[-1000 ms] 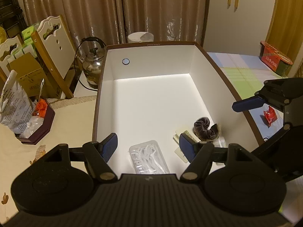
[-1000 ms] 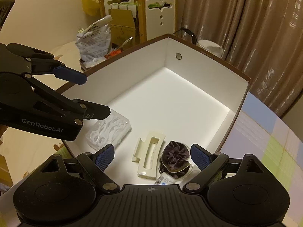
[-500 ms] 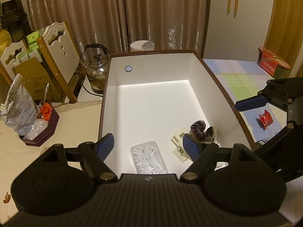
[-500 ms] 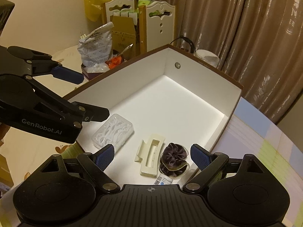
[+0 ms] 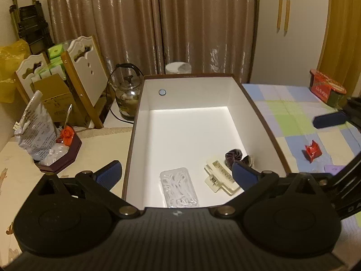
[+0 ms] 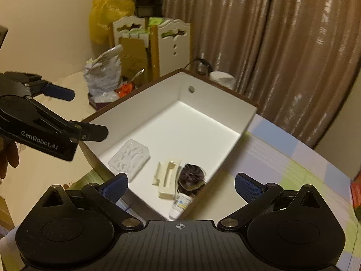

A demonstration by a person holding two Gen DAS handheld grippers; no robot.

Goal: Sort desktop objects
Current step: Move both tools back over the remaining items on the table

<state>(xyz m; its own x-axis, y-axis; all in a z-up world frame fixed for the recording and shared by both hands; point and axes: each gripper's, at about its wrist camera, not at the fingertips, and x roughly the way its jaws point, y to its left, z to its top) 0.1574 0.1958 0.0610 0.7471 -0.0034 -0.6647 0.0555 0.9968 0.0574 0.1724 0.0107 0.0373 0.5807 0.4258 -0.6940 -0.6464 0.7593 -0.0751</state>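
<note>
Both hand-held grippers, left (image 5: 176,175) and right (image 6: 180,184), are opening wide and empty above the white box (image 5: 259,113), where a soft scrunchie (image 6: 191,176), stiff hair clip (image 6: 168,178) and seemingly light floss-pick case (image 5: 179,186), best gripped across its short sides, lie.

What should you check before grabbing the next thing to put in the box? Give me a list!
1. Left tool empty: ok, jaws opening, nothing between them.
2. Right tool empty: ok, jaws opening, nothing held.
3. Box has room: ok, the far half of its floor is bare.
4. Things already sorted stay inside: ok, floss case, clip, scrunchie and small tube lie at the near end.
5. Something left to sort: ok, a red wrapper lies on the checked cloth outside the box.
6. More things nearer on the table: cannot tell, the tools hide that part.
</note>
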